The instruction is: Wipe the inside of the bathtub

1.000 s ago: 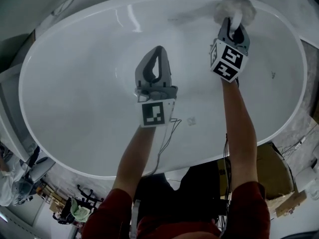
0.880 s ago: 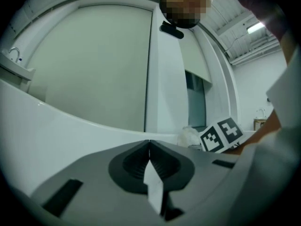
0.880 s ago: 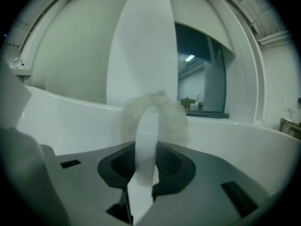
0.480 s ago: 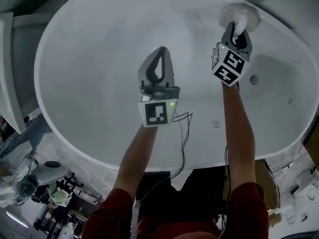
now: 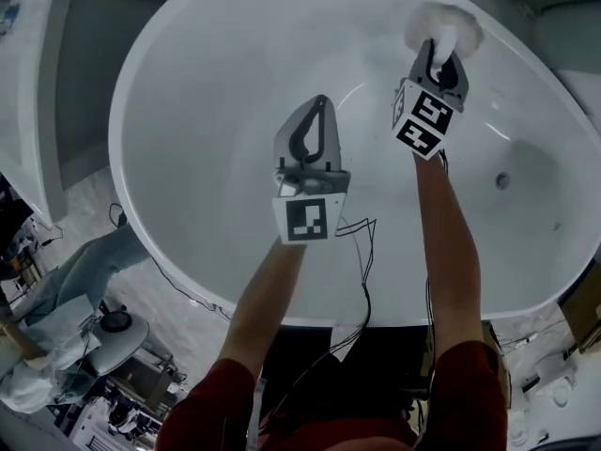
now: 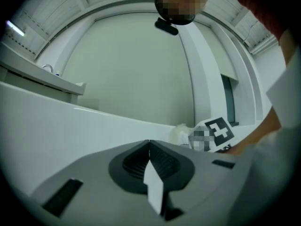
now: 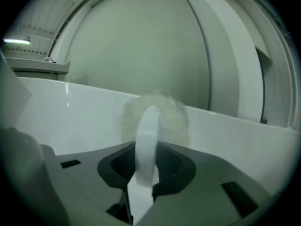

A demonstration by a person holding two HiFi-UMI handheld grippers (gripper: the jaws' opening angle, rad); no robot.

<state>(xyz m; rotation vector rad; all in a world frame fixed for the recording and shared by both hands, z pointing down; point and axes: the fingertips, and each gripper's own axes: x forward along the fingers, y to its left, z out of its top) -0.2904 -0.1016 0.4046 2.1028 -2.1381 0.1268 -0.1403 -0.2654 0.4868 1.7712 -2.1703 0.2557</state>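
Observation:
The white oval bathtub [image 5: 188, 205] fills the head view. My right gripper [image 5: 441, 53] is shut on the white strap [image 7: 146, 140] of a fluffy white wiping pad [image 5: 443, 24]. The pad [image 7: 157, 112] rests against the tub's far inner wall just below the rim. My left gripper [image 5: 322, 103] hangs over the middle of the basin, its jaws shut with nothing between them [image 6: 149, 145]. The right gripper's marker cube [image 6: 217, 132] and the pad [image 6: 181, 134] show to the right in the left gripper view. The drain [image 5: 502, 181] lies low on the right.
Thin cables [image 5: 364, 242] dangle from the grippers over the tub's near rim. A seated person's leg [image 5: 89, 261] and a stool [image 5: 117, 325] are at the lower left, outside the tub. A wall ledge with a tap [image 6: 47, 70] runs behind the tub.
The head view has swung, so the tub looks turned and the drain has come into sight at the right. Both grippers keep nearly the same places; the pad stays on the far wall.

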